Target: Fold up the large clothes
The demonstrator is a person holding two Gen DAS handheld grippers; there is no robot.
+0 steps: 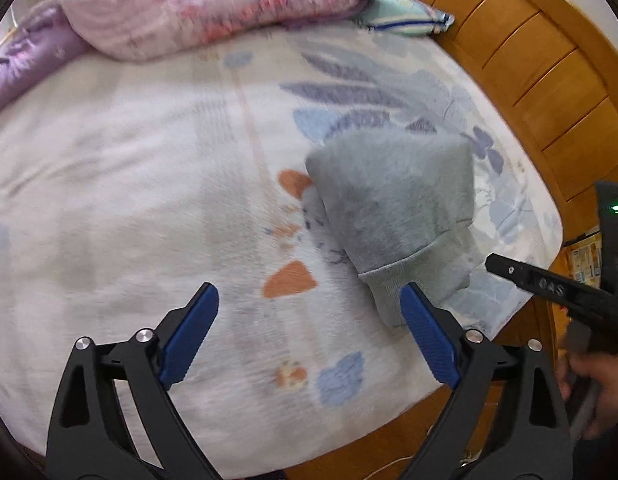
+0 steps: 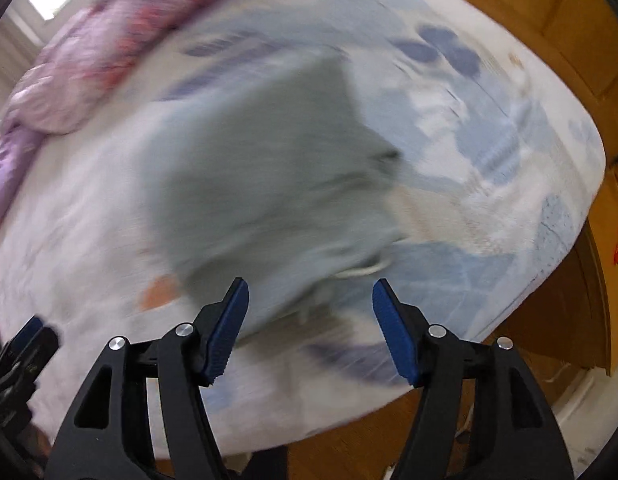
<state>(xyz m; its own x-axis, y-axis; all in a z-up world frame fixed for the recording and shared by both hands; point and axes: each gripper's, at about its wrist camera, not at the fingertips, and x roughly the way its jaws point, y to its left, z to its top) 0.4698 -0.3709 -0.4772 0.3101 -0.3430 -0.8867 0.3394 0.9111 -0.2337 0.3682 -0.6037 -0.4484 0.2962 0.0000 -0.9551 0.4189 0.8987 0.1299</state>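
Note:
A grey sweatshirt (image 1: 393, 204) lies folded into a compact bundle on the bed, ribbed hem toward me. My left gripper (image 1: 309, 300) is open and empty, just above the sheet; its right fingertip overlaps the hem. The right gripper's body (image 1: 549, 286) shows at the right edge of the left wrist view. In the blurred right wrist view the sweatshirt (image 2: 261, 168) fills the middle, and my right gripper (image 2: 311, 300) is open and empty, close in front of it. Part of the left gripper (image 2: 21, 344) shows at lower left.
The bed sheet (image 1: 129, 200) is white with blue and orange flowers. A pink and purple quilt (image 1: 197, 4) and a striped pillow (image 1: 405, 16) lie at the far end. A wooden bed frame (image 1: 541, 80) runs along the right; the mattress edge is near me.

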